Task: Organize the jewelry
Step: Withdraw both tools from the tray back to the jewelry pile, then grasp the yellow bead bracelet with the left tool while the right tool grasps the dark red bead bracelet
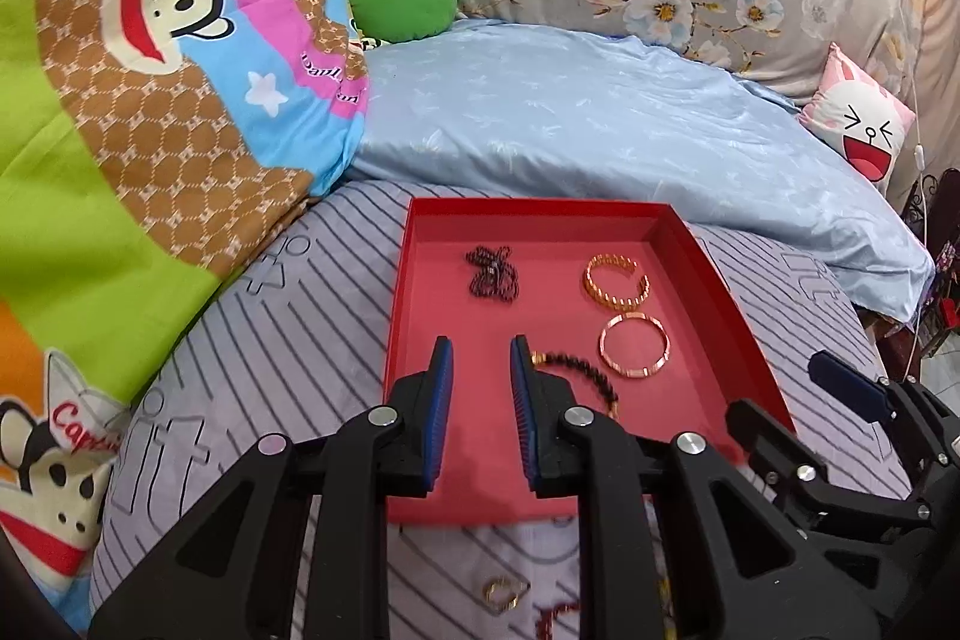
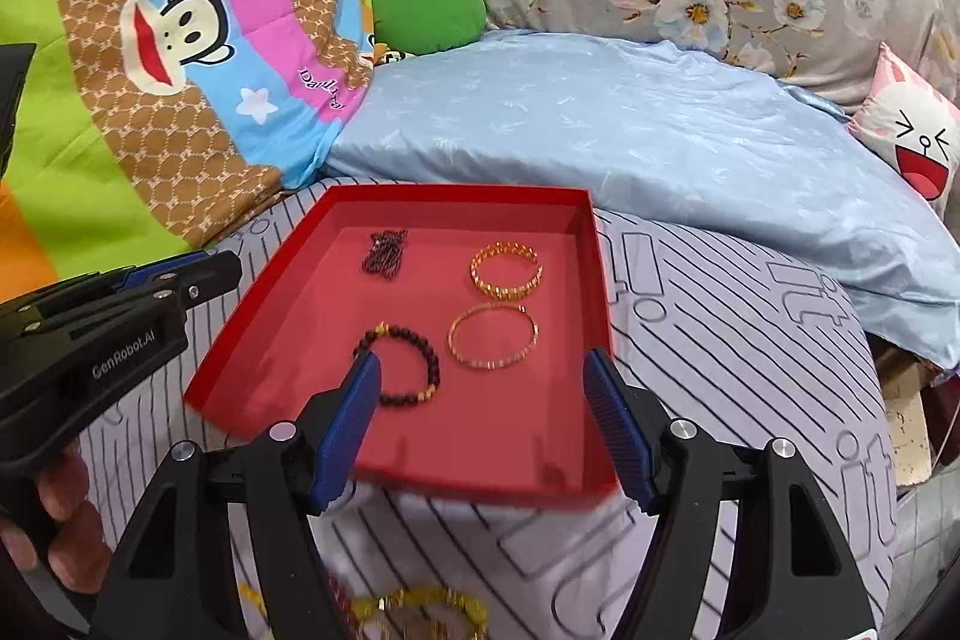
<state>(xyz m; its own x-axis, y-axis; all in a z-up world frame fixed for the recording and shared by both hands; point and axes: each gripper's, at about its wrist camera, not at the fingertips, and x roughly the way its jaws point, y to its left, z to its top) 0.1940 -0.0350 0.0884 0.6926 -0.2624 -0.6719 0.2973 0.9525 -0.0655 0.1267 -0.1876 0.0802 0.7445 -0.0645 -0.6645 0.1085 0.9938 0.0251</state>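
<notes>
Striped bedding [image 2: 720, 316] carries the red tray [image 2: 252, 334], four pieces inside. I see my left claw [image 1: 480, 400] slightly parted and my right claw [image 2: 480, 400] wide, both empty. Loose gold jewelry [image 2: 414, 610] lies below, nearest the right claw, so I judge it reaches back.

Partly hidden and cut-off jewelry

Left gripper [image 1: 480, 358] hides part of the beaded bracelet [image 1: 576, 370]; blurred yellow pieces [image 2: 414, 610] are cut off at the near edge.
</notes>
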